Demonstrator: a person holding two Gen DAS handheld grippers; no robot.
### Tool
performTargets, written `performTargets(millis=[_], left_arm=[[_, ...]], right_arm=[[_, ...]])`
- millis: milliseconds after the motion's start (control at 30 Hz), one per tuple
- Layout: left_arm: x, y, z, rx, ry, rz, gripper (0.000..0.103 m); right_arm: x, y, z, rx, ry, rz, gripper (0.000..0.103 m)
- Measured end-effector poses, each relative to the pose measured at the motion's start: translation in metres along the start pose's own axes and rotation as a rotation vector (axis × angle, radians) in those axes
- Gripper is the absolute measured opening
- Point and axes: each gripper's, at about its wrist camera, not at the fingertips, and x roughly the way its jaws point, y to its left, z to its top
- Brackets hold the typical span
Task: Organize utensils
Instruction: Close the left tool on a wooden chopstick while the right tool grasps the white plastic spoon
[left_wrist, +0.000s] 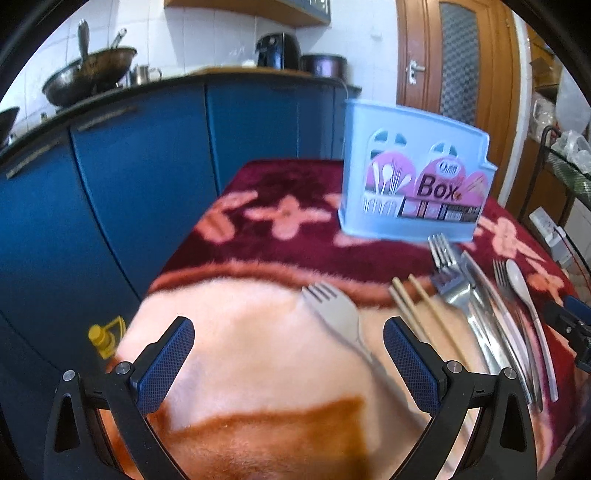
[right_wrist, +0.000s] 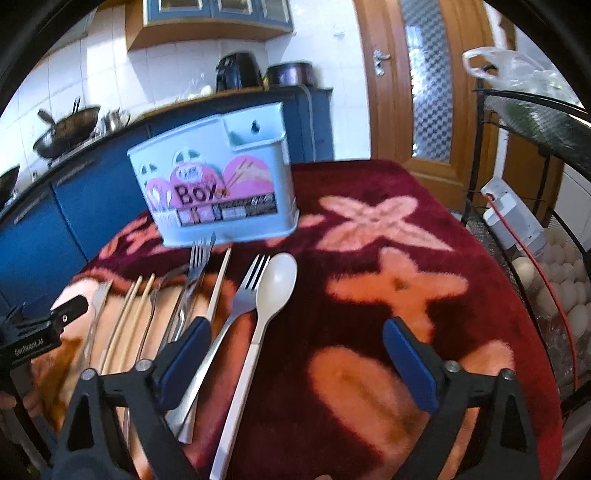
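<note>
A light blue utensil box (left_wrist: 410, 173) with a pink "Box" label stands upright on the red and pink floral cloth; it also shows in the right wrist view (right_wrist: 218, 192). In front of it lie a grey plastic fork (left_wrist: 336, 314), wooden chopsticks (left_wrist: 417, 306), metal forks (left_wrist: 454, 280) and a white spoon (left_wrist: 524, 291). The white spoon (right_wrist: 273, 284) and a metal fork (right_wrist: 236, 306) lie between my right fingers. My left gripper (left_wrist: 288, 365) is open above the cloth, with the grey fork's handle between its fingers. My right gripper (right_wrist: 295, 369) is open and empty.
Blue kitchen cabinets (left_wrist: 129, 177) with a wok (left_wrist: 88, 74) on the counter stand behind the table. A wooden door (right_wrist: 421, 85) is at the back right. A wire rack with eggs (right_wrist: 554, 280) and a power strip (right_wrist: 513, 218) stands at the right.
</note>
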Motion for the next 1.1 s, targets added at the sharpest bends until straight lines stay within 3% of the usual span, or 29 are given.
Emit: performTargets(millis=[100, 200, 233, 267, 500, 667, 867, 1100], left_arm=[[0.005, -0.001, -0.001, 0.003, 0.047, -0.032, 0.100], [0.013, -0.004, -0.001, -0.007, 0.110, -0.090, 0.087], [0.018, -0.005, -0.002, -0.014, 0.138, -0.110, 0.078], [0.020, -0.006, -0.003, -0.019, 0.151, -0.122, 0.077], [0.022, -0.014, 0.004, 0.011, 0.184, -0.149, 0.061], [0.024, -0.018, 0.010, 0.027, 0.220, -0.215, 0.036], [0.033, -0.019, 0.019, 0.001, 0.290, -0.279, 0.035], [0.043, -0.026, 0.027, 0.060, 0.390, -0.265, 0.034]], right_arm=[[0.004, 0.002, 0.002, -0.029, 0.050, 0.000, 0.080], [0.010, 0.004, 0.005, -0.051, 0.102, 0.008, 0.069], [0.012, 0.004, 0.006, -0.052, 0.120, 0.013, 0.065], [0.014, 0.004, 0.006, -0.050, 0.141, 0.020, 0.060], [0.027, 0.010, 0.015, -0.082, 0.228, 0.026, 0.043], [0.037, 0.011, 0.027, -0.090, 0.312, 0.054, 0.033], [0.049, 0.012, 0.039, -0.114, 0.430, 0.071, 0.032], [0.058, 0.014, 0.045, -0.153, 0.506, 0.093, 0.035]])
